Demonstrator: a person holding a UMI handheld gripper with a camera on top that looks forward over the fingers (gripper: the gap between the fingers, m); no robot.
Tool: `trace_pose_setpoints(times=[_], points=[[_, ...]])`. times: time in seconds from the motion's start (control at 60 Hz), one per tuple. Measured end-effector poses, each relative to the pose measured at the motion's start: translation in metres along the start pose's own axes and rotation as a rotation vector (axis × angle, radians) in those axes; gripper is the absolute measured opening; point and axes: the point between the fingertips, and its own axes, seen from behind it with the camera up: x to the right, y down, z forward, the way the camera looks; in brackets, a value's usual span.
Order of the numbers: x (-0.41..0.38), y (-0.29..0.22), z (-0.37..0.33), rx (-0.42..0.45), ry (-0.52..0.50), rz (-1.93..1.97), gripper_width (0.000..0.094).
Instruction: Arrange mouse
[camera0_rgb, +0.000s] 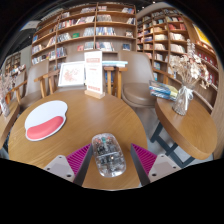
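On round table (100, 115): hand-held gripper (108, 160) open, mouse (107, 152) between fingers.

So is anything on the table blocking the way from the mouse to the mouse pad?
Nothing visible. The mouse sits between the open gripper fingers, and only bare table lies between it and the mouse pad beyond them.

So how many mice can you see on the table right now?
1: a clear mouse sits on the round wooden table between the gripper fingers. The white-and-red mouse pad beyond them holds none. Others may be hidden.
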Motion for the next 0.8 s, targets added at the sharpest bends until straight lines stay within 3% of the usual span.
trace_pose_setpoints(times=[0.067,0.117,0.267,0.4,0.567,0.7,0.8], points=[[-0.003,-0.001,0.003,0.000,-0.005,0.009,0.0695],[-0.007,0.000,0.002,0.001,-0.016,0.012,0.0564],[-0.004,-0.001,0.002,-0.021,0.028,-0.015,0.0443],[-0.020,-0.036,-0.021,0.025,0.005,0.009,0.0433],[-0.083,-0.117,-0.052,0.115,-0.064,0.016,0.0435],[-0.161,-0.166,-0.047,0.164,-0.116,-0.021,0.0435],[-0.223,-0.175,-0.019,0.163,-0.148,-0.025,0.0433]])
